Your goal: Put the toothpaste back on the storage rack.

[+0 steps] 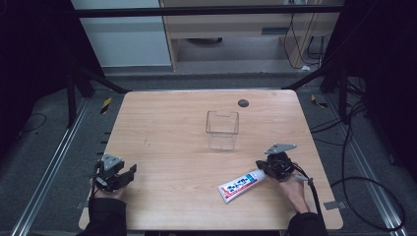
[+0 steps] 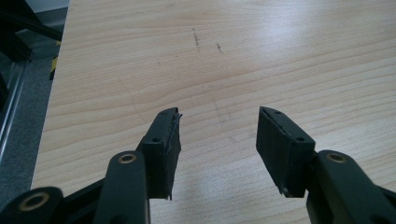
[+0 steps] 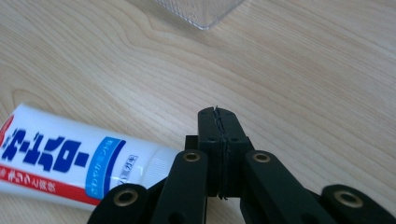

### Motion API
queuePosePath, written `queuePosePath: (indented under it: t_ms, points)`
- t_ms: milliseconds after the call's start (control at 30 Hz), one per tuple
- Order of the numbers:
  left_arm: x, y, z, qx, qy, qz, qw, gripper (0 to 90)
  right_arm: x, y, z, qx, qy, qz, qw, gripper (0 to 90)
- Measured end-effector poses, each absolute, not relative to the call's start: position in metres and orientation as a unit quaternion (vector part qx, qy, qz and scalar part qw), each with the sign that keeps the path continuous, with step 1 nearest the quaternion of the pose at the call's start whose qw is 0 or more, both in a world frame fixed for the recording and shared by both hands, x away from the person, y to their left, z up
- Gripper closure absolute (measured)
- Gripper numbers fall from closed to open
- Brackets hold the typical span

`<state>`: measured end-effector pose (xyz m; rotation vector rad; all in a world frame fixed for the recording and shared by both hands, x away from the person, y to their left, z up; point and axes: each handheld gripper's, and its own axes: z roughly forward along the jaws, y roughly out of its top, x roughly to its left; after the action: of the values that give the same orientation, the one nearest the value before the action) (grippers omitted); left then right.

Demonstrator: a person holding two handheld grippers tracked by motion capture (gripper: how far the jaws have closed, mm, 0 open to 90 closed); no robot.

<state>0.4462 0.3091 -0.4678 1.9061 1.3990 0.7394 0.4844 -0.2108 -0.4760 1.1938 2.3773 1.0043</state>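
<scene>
While the left gripper [image 1: 129,174] rests at the near left edge of the wooden table [image 1: 172,142], its 2 jaws stand spread wide, with bare wood between them in the left gripper view. Its fingers [image 2: 163,140] touch nothing, and the person's left hand [image 1: 105,189] holds it from behind.

The right gripper [image 1: 263,169] sits near the table's right side, held by the right hand [image 1: 294,189]. In the right gripper view its 2 jaws are pressed flat together, pad against pad, with nothing caught between them. A white tube [image 1: 242,186] with blue and red print lies flat on the table just beside this gripper. In the right gripper view the tube [image 3: 60,158] lies to the left of the closed fingers [image 3: 209,140], its narrow end passing behind the gripper's left linkage; whether it touches the linkage I cannot tell.

A clear plastic box [image 1: 222,129] stands upright at mid-table, well apart from the left gripper and nearer the right one.
</scene>
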Motion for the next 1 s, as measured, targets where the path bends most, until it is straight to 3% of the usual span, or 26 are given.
queuePosePath:
  t_ms: [467, 1000]
  points:
    - [0.446, 0.309, -0.467, 0.728, 0.533, 0.283, 0.326, 48.7, 0.468, -0.223, -0.475, 0.418, 0.829, 0.341, 0.148, 89.8]
    - [0.446, 0.309, -0.468, 0.728, 0.532, 0.283, 0.326, 48.8, 0.481, -0.210, -0.477, 0.410, 0.831, 0.346, 0.144, 90.0]
